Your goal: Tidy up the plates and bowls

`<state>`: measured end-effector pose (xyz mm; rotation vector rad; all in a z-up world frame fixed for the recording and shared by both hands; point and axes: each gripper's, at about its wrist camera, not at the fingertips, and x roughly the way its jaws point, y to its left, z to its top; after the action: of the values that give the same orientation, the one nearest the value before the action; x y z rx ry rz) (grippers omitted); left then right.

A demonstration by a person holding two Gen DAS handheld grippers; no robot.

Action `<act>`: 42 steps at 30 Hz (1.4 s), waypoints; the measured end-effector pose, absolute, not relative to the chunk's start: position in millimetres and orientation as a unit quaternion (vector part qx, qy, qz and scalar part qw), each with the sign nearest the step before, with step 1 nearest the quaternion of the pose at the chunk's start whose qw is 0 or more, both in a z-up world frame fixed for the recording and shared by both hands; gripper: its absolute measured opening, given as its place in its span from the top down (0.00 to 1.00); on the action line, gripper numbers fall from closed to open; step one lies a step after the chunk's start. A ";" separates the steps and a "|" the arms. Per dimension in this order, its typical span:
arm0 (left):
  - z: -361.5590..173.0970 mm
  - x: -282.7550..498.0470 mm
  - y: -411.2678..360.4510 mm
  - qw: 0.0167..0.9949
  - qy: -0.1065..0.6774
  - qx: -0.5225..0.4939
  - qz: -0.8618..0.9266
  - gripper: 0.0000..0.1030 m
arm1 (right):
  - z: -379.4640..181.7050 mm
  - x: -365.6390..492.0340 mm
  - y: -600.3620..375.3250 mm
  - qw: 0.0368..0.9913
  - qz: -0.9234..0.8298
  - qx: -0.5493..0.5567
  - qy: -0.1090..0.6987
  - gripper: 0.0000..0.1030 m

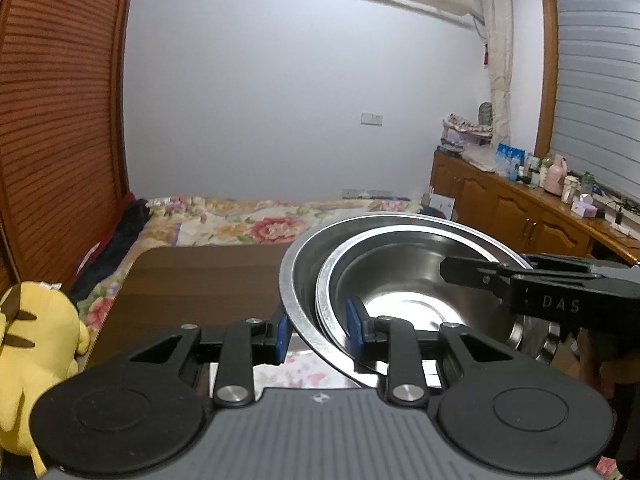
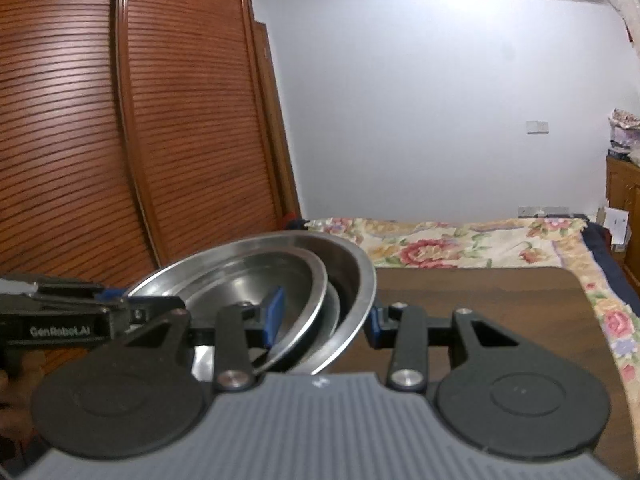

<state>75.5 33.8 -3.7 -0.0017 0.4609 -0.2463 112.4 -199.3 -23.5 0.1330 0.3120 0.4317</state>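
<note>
1. Steel bowls [image 1: 400,276], nested as a stack with a smaller one inside the large outer bowl [image 2: 356,276], hung tilted in the air above the near edge of a dark wooden table [image 1: 200,280].
2. Your left gripper [image 1: 316,330] clamped the rims on one side, one blue pad inside and one outside.
3. Your right gripper [image 2: 324,320] pinched the opposite rims the same way, jaws narrow around the walls.
4. Two opposing grips likely kept the stack from tipping or sliding apart.
5. Beyond the table lay a floral bedspread [image 2: 460,244].
</note>
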 end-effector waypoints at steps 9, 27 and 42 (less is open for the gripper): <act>-25.8 86.4 62.6 0.964 0.249 -0.013 -0.096 0.70 | -42.6 124.4 -171.2 0.953 0.237 0.057 0.181 0.59; -69.5 109.8 86.0 0.953 0.292 -0.011 -0.080 0.69 | -78.9 145.7 -144.9 0.938 0.257 0.046 0.227 0.59; -79.1 114.1 85.8 0.954 0.290 -0.009 -0.076 0.69 | -89.5 147.4 -139.8 0.937 0.259 0.039 0.231 0.60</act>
<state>114.1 85.8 -79.1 -0.0177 0.5899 -0.1538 147.4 -139.8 -89.5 0.0798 0.4714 0.5298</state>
